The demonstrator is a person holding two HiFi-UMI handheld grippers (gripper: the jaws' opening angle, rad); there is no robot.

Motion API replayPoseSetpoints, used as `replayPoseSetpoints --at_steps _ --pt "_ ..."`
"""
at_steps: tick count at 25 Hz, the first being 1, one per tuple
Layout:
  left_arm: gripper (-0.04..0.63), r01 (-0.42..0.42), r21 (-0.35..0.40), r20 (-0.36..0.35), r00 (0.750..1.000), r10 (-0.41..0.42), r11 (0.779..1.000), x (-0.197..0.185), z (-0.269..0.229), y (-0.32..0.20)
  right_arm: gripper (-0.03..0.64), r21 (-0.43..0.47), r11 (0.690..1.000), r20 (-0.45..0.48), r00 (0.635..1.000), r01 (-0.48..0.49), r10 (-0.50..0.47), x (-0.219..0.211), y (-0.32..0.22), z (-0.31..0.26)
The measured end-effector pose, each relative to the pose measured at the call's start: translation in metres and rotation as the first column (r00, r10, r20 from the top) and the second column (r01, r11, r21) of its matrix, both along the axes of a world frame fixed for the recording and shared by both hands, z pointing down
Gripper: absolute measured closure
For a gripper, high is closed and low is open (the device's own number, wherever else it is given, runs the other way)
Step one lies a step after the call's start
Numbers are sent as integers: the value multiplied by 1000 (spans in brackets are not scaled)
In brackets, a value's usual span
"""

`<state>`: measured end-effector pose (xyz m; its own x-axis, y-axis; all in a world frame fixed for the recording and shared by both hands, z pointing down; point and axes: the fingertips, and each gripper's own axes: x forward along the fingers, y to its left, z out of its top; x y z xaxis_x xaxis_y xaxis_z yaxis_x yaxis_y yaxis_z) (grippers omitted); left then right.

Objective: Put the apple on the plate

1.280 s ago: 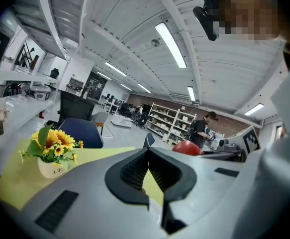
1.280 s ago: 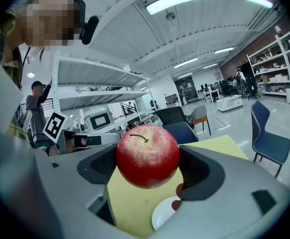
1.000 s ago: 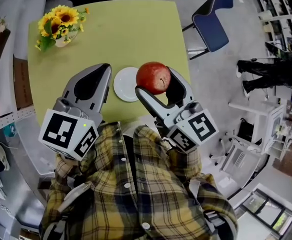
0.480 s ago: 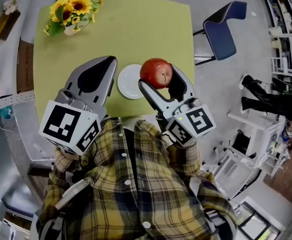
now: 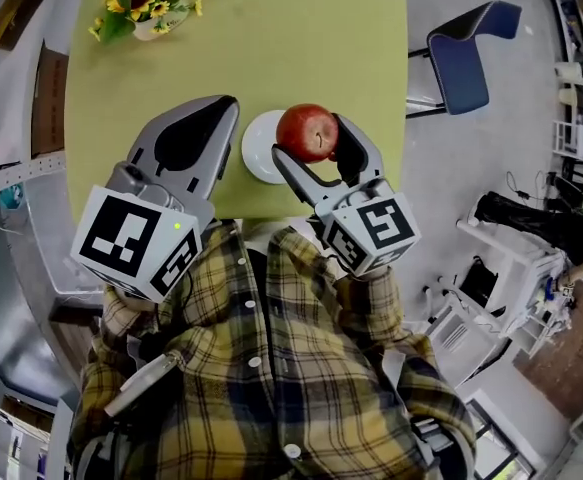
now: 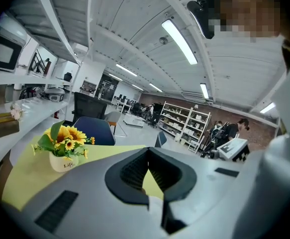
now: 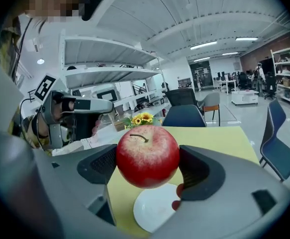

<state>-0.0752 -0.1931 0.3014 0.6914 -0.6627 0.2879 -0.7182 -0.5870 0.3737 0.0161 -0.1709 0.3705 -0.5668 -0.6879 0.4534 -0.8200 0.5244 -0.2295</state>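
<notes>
Right hand-held gripper [image 7: 147, 169]: clamped on apple [image 5: 307, 131], over plate [image 5: 256, 156]
Left hand-held gripper [image 6: 148, 159]: jaws together, nothing between

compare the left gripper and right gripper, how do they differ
The left gripper is shut on nothing; the right gripper grips the apple. The right gripper is above the plate; the left gripper is off to its side. Both are over the table.

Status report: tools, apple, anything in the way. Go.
Right tool shut on apple, in the air above plate. Left tool shut, empty. Plate bare, nothing in the way.
</notes>
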Motion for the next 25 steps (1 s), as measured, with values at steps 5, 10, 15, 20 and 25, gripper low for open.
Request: replayPoseSetpoints --at_steps 5,10,15,20,25 --pt "588 -12 -27 20 1000 13 1000 9 9 7 239 -48 999 -39 999 13 -15 6 9 32" --pt "588 -20 -53 38 999 22 998 13 19 10 239 -85 996 -75 997 -12 6 14 14 67" --pt "588 -26 -79 53 998 30 997 18 34 12 239 -119 993 -103 995 2 -14 15 20 102" --pt "588 -17 -107 65 998 24 994 16 50 14 239 -130 991 -108 993 26 -40 7 25 135" --pt "588 -3 -126 73 997 12 992 11 58 16 239 -143 989 -123 991 39 -57 3 26 155"
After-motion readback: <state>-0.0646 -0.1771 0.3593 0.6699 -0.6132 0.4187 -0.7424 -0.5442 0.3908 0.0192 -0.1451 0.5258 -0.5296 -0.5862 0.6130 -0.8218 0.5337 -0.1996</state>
